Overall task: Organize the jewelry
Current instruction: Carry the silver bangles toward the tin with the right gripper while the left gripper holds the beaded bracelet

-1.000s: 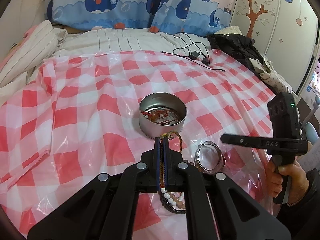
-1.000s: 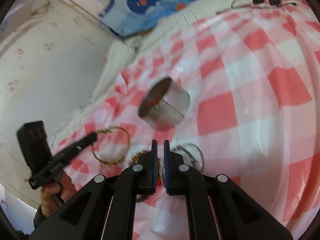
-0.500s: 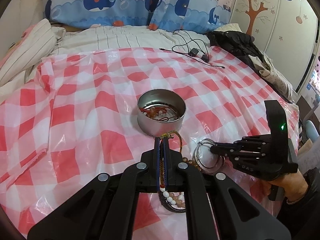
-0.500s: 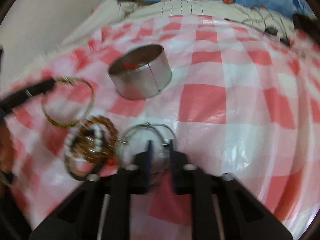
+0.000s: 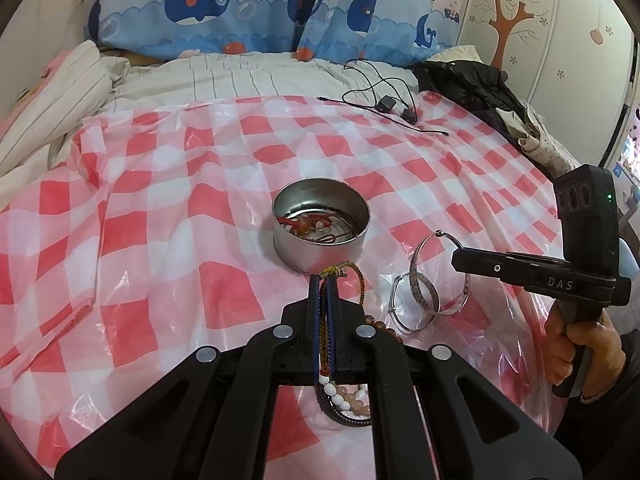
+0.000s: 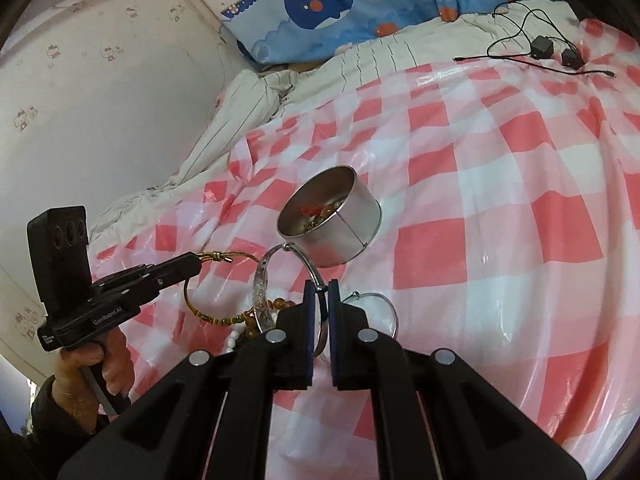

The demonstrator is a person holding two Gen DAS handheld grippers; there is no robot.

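Note:
A round metal tin [image 5: 320, 236] stands on the red-checked plastic sheet [image 5: 160, 240] and holds a red cord bracelet. My left gripper [image 5: 324, 280] is shut on a gold-brown braided cord bracelet [image 5: 358, 280], held just short of the tin. My right gripper [image 6: 321, 290] is shut on a silver bangle [image 6: 262, 280], lifted off the sheet near the tin [image 6: 332, 220]; the bangle shows in the left wrist view [image 5: 424, 292]. A thin silver ring bangle [image 5: 400, 308] and a pile of bead bracelets [image 5: 348, 400] lie on the sheet.
Black charger cables [image 5: 388, 100] lie at the sheet's far edge. A dark jacket [image 5: 472, 84] sits far right. Striped bedding [image 5: 60, 100] is bunched at the left, with a whale-print curtain [image 5: 240, 8] behind.
My right gripper dropped to the silver bangles, closed on one and lifted it upright off the sheet. My left gripper stayed put, holding the cord bracelet.

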